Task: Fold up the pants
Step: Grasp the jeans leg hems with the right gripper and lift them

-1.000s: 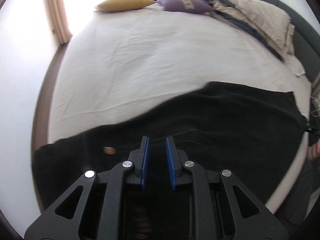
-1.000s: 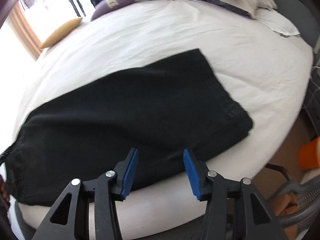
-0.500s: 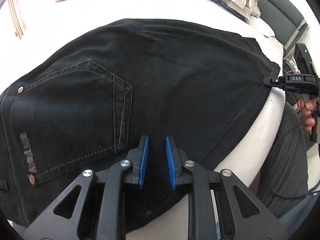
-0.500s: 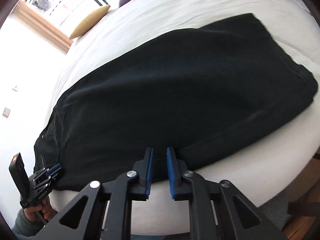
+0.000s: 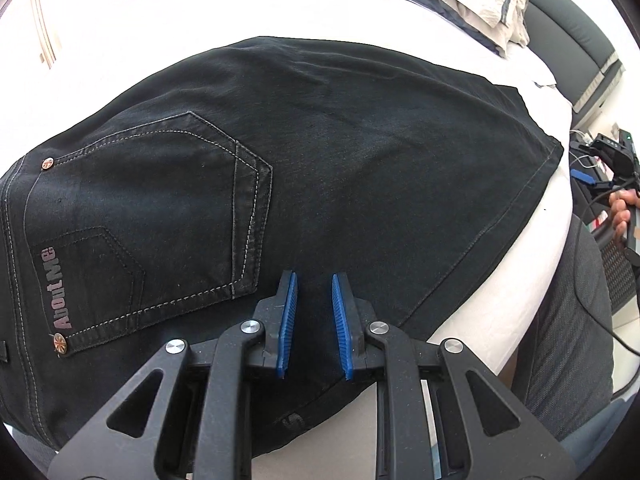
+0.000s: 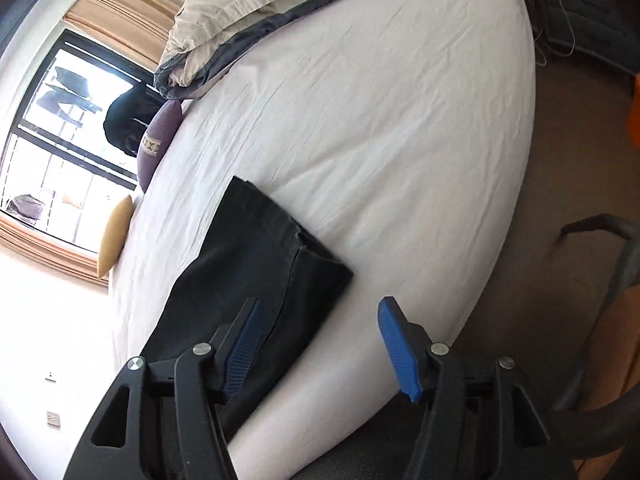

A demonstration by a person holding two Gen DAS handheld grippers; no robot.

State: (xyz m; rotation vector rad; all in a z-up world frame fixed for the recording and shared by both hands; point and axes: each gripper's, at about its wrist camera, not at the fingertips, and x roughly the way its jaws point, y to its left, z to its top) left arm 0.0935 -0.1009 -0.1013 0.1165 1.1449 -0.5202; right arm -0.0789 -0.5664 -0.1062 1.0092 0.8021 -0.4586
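Observation:
Black jeans (image 5: 360,168) lie flat on the white bed sheet (image 6: 380,140), back pocket (image 5: 160,216) up at the left. My left gripper (image 5: 314,280) hovers just over the seat near the front edge, its blue pads a narrow gap apart with nothing between them. My right gripper (image 6: 318,304) is by the leg ends (image 6: 312,268) at the bed's edge. Its jaws are opening wide and hold nothing, with the left finger (image 6: 244,340) over the fabric. In the left wrist view my right gripper (image 5: 578,162) shows beyond the hem, held in a hand (image 5: 620,208).
A crumpled beige and grey duvet (image 6: 240,12) lies at the head of the bed beside a grey headboard (image 5: 568,28). A purple cushion (image 6: 158,140) and a yellow one (image 6: 114,236) lie on the far side. A chair (image 6: 600,232) stands by the bed. The person's grey-clad leg (image 5: 568,340) presses the bed edge.
The left gripper dropped close over the jeans' seat, then held still. The right gripper closed, then opened wide, rolled and swung along the front edge to the leg ends.

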